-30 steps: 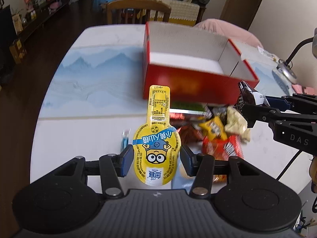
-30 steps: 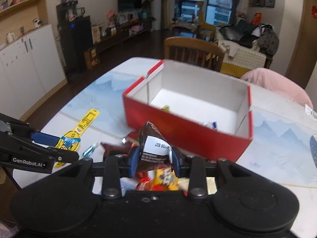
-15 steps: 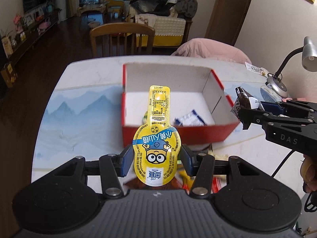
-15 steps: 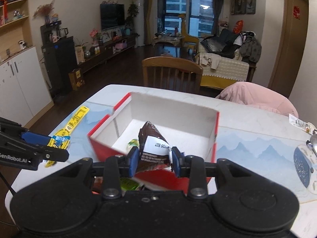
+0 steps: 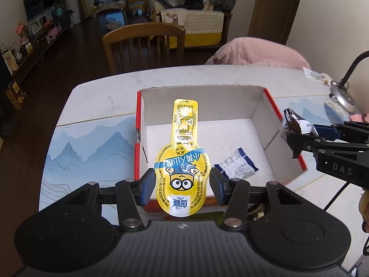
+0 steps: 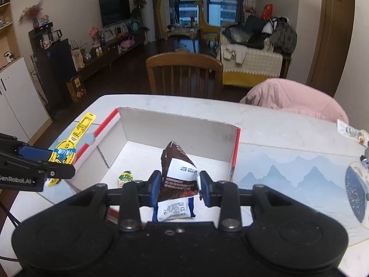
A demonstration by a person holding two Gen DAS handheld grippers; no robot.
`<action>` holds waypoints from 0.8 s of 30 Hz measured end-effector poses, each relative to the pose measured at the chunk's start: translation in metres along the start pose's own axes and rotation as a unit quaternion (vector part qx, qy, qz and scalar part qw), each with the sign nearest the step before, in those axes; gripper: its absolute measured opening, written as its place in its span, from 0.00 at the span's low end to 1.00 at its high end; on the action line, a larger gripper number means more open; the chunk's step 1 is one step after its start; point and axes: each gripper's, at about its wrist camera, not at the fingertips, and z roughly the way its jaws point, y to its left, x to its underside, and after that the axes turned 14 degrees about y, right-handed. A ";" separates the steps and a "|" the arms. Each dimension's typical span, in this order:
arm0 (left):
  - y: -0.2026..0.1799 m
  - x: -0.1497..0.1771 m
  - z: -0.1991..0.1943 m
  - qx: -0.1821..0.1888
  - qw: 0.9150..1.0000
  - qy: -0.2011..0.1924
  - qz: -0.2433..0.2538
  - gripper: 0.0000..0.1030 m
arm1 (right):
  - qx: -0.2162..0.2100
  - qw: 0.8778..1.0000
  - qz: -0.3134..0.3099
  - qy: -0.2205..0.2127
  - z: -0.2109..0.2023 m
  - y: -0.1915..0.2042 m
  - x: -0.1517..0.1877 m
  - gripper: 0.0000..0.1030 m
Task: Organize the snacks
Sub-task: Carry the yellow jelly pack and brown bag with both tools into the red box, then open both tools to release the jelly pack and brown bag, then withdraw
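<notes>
Yellow minion pouch (image 5: 182,161) pinched in your left gripper (image 5: 182,185), jaws part-closed on its round body, neck over red box (image 5: 263,106). Your right gripper (image 6: 180,187) grips brown wrapper (image 6: 177,173) above box interior. White-blue packet (image 5: 236,165) and small green snack (image 6: 125,177), perhaps candy, lie on box floor. Box sits on desk (image 5: 103,87).

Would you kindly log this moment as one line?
left gripper: holds yellow packet | right gripper: holds brown packet | both over red box

Glossy plastic yellow pouch (image 5: 182,173), matt cardboard box (image 5: 203,99), polished marble-look table (image 5: 101,101).
</notes>
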 end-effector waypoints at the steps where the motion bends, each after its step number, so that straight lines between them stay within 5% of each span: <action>1: 0.001 -0.004 0.005 -0.002 1.000 0.005 -0.002 0.49 | -0.001 1.000 0.000 0.006 0.006 -0.002 -0.003 0.33; 11: 0.002 -0.045 0.058 -0.023 0.998 0.059 -0.002 0.49 | -0.009 0.998 -0.010 0.057 0.058 -0.013 -0.025 0.31; 24: -0.007 -0.056 0.125 -0.038 0.990 0.133 0.015 0.49 | -0.028 0.993 -0.020 0.112 0.096 -0.016 -0.012 0.35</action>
